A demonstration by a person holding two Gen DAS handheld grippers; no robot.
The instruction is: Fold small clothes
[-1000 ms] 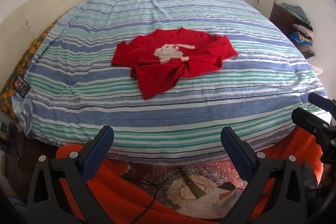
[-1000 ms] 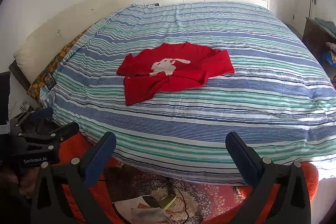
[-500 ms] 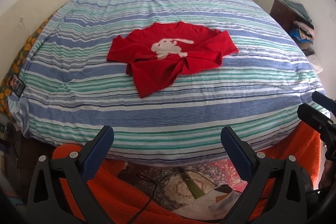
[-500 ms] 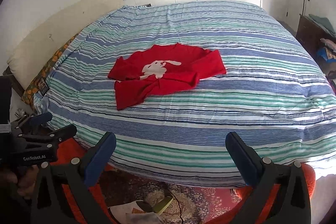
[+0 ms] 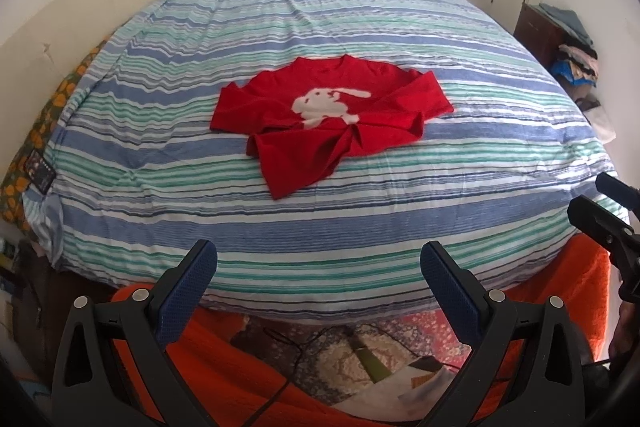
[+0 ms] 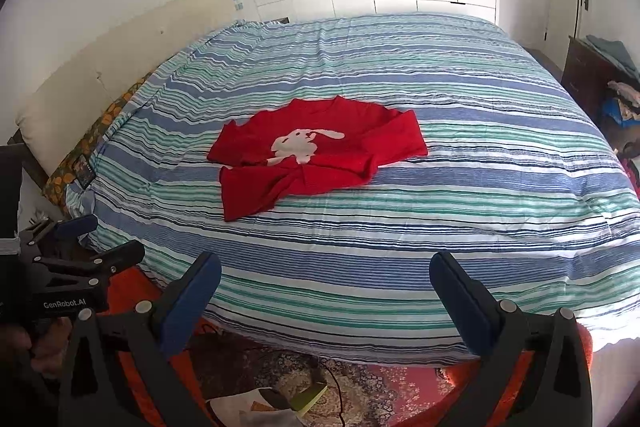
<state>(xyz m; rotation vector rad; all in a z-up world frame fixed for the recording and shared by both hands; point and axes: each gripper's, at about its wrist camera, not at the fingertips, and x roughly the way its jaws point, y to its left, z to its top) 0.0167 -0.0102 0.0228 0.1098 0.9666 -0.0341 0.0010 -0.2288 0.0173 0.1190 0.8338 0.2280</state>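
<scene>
While I hover at the bed's [image 5: 360, 227] near edge:
Shirt [image 5: 328, 119]: red knit, rumpled, mid-bed.
Left claw [image 5: 318, 269]: released.
Right claw [image 6: 325, 279]: released.

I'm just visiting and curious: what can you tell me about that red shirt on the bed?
The red shirt is small, soft-looking cloth with a whitish animal print on the chest. It lies face up near the middle of the striped bedspread, collar toward the far side. It is rumpled: the lower part is bunched and twisted, one corner trailing toward the near edge. Neither gripper touches it.
</scene>
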